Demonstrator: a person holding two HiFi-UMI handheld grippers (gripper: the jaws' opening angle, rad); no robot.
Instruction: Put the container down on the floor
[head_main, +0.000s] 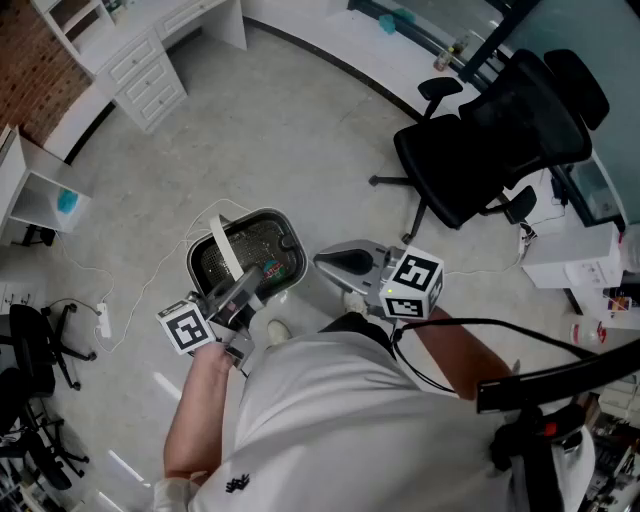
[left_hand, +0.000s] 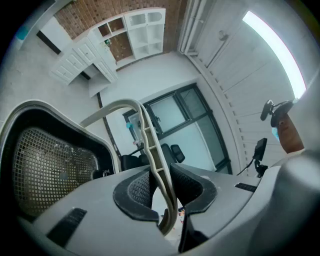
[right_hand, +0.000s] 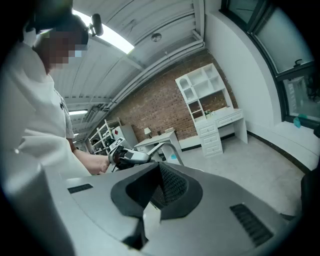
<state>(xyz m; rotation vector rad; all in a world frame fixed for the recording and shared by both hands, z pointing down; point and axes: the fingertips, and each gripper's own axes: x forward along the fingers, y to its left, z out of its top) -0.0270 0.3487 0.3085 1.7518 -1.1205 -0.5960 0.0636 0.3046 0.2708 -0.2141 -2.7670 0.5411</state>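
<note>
The container (head_main: 250, 252) is a grey bin with a dark mesh inside, seen from above over the floor; whether it touches the floor I cannot tell. Its pale curved handle (head_main: 222, 252) arches over the opening. My left gripper (head_main: 255, 277) is shut on that handle, at the bin's near rim. In the left gripper view the handle (left_hand: 155, 150) runs up between the two pads of the left gripper (left_hand: 162, 192), and the mesh inside of the container (left_hand: 50, 160) fills the left. My right gripper (head_main: 325, 262) hangs just right of the bin, shut and empty. In its own view the right gripper (right_hand: 155, 192) holds nothing.
A black office chair (head_main: 500, 130) stands to the right. White drawers (head_main: 145, 75) are at the far left, with a small white shelf (head_main: 40, 195) nearer. A white cable with a power strip (head_main: 103, 320) lies on the floor left of the bin. A white box (head_main: 575, 255) sits at the right edge.
</note>
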